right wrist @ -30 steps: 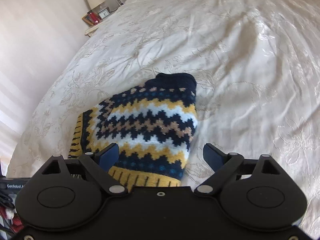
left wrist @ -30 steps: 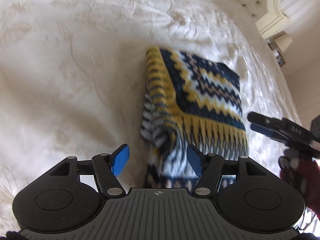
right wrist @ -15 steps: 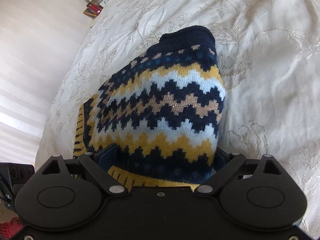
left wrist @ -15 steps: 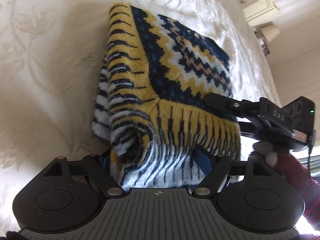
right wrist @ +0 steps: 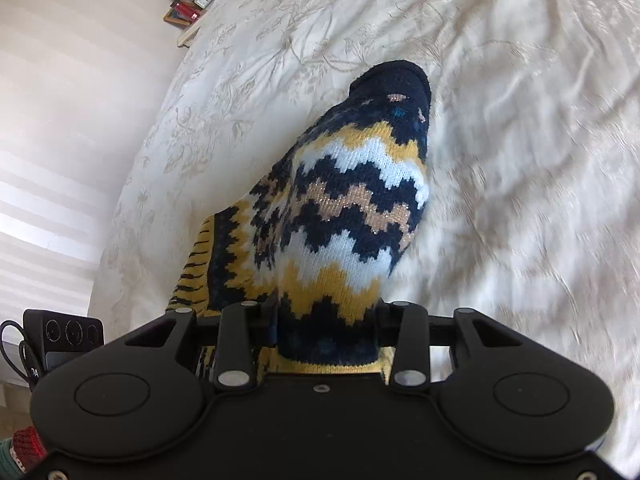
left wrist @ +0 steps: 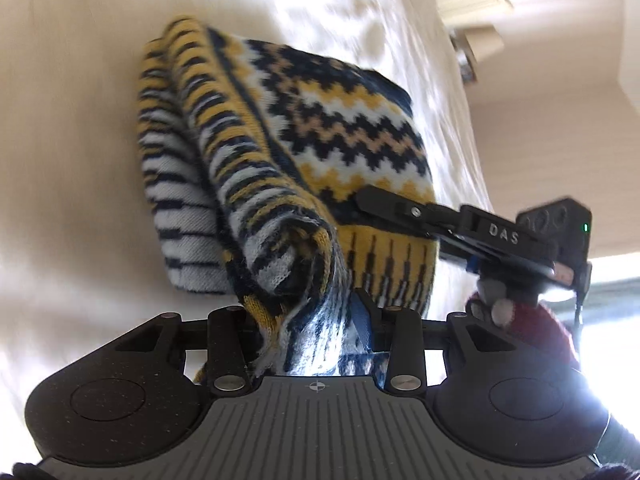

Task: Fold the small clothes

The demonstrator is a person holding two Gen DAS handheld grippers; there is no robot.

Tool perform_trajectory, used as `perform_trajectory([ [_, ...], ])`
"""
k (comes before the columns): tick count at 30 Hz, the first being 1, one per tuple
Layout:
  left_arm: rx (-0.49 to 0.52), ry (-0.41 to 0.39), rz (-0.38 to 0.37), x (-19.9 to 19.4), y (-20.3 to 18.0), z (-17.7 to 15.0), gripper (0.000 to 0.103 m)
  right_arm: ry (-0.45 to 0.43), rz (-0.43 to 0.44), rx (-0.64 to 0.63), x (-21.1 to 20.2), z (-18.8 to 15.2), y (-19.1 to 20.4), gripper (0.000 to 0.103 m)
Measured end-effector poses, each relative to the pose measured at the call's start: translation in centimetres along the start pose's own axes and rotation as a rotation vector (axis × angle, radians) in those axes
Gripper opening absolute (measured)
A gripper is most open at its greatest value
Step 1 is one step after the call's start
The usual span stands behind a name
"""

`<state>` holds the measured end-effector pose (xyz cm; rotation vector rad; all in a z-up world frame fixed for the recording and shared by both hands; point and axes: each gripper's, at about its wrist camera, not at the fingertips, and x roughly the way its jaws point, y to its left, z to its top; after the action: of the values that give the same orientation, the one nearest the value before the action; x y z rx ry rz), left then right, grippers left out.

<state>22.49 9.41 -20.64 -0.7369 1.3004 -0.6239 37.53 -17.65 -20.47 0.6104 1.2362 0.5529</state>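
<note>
The bed [right wrist: 520, 128] lies open and bare on the far side and to the right of the sweater [right wrist: 344, 208]. Left of it, the bed edge and a nightstand [right wrist: 186, 20] by the wall limit the room. The right claw [left wrist: 362, 200] reaches across the sweater's right side.

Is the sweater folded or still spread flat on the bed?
Folded. The sweater lies in stacked layers on the bed, its near edge bunched.

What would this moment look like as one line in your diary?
stage: grasp | left gripper: fingers closing on sweater | right gripper: same | surface: bed
</note>
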Motion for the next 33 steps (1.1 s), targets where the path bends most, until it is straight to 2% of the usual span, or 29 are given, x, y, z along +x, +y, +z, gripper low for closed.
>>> perform_trajectory([
  [6,0.036,0.148,0.003,2.0,-2.1,-9.6,0.039,0.098,-0.058,-0.02,-0.9,-3.9,-0.3,0.049],
  [7,0.049,0.16,0.024,2.4,-2.2,-10.8,0.039,0.107,-0.067,-0.025,-0.9,-4.6,-0.5,0.05],
  [9,0.094,0.162,0.121,3.3,-2.2,-13.2,0.041,0.118,-0.092,-0.03,-0.7,-5.8,-0.9,0.053],
  [11,0.132,0.132,0.238,3.6,-2.1,-14.7,0.043,0.122,-0.148,-0.048,-0.1,-6.7,-1.4,0.06],
  [13,0.125,0.078,0.274,3.1,-2.1,-15.7,0.043,0.106,-0.205,-0.079,0.3,-6.8,-1.4,0.066],
  [15,0.132,0.012,0.328,2.0,-2.8,-16.7,0.044,0.078,-0.209,-0.097,0.4,-6.3,-1.5,0.069],
  [18,0.213,-0.085,0.416,0.5,-5.4,-18.4,0.044,0.036,-0.213,-0.164,0.0,-5.5,-0.9,0.074],
  [23,0.328,-0.221,0.477,-2.4,-10.8,-20.2,0.044,-0.063,-0.185,-0.222,-1.9,-5.3,-0.5,0.085],
  [26,0.376,-0.298,0.469,-3.6,-13.1,-20.5,0.049,-0.118,-0.185,-0.226,-3.3,-6.1,-0.8,0.088],
  [27,0.389,-0.319,0.465,-3.2,-13.7,-20.4,0.052,-0.129,-0.188,-0.224,-3.7,-6.2,-1.0,0.09],
  [29,0.41,-0.333,0.473,-2.1,-14.7,-19.6,0.065,-0.147,-0.198,-0.216,-4.3,-6.3,-1.2,0.102],
  [33,0.441,-0.34,0.542,0.9,-14.4,-17.5,0.066,-0.18,-0.23,-0.208,-4.8,-6.2,-1.3,0.102],
])
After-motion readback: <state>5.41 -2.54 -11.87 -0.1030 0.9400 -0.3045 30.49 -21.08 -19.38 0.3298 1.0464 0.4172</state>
